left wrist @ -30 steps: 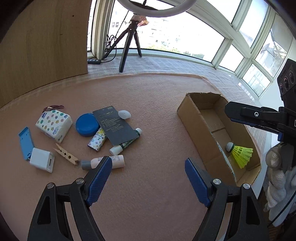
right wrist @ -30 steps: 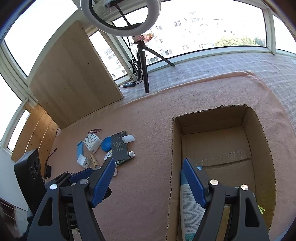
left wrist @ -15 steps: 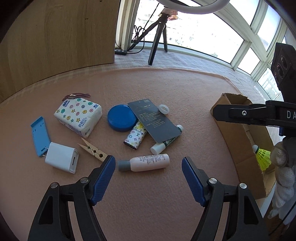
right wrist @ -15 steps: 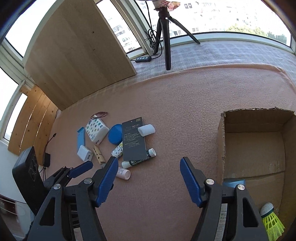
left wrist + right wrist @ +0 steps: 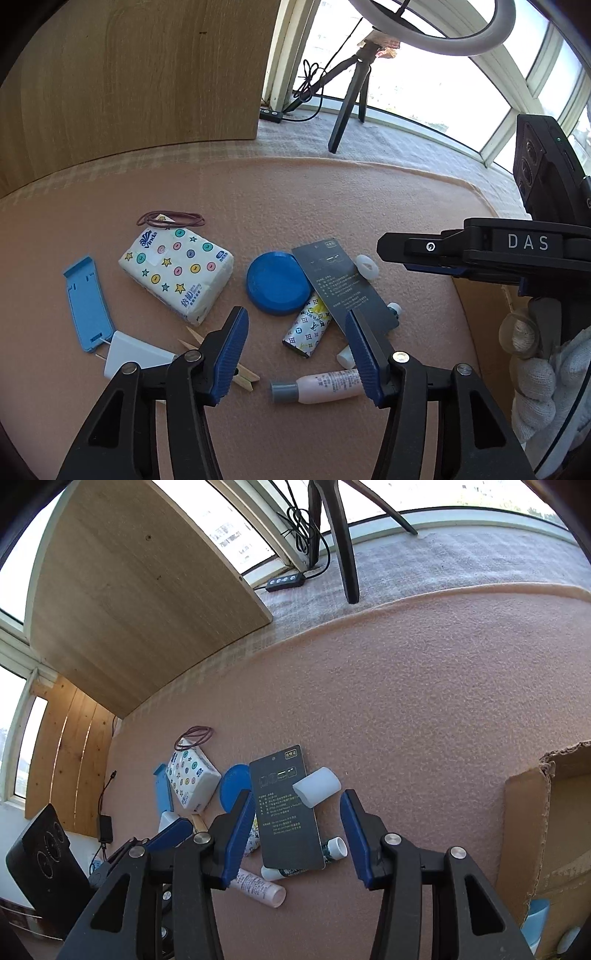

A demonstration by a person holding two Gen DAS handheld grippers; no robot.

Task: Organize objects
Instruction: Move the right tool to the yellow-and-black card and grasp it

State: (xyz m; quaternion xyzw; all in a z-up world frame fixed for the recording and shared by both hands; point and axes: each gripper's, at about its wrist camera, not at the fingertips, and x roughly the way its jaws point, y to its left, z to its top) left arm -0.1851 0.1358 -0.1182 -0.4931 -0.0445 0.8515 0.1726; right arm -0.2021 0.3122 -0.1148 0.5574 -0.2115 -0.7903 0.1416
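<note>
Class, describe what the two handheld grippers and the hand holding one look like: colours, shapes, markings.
Both the left gripper and the right gripper have black angular frames with silver screws and ribbed blue fingers. The right gripper's side reads "DAS". A white knit glove covers the hand.

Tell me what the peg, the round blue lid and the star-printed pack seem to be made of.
Peg: pale unfinished wood, by its grain colour. Round blue lid: smooth, slightly glossy, probably plastic. Star-printed pack: soft tissues in thin shiny film, by its rounded corners.
</note>
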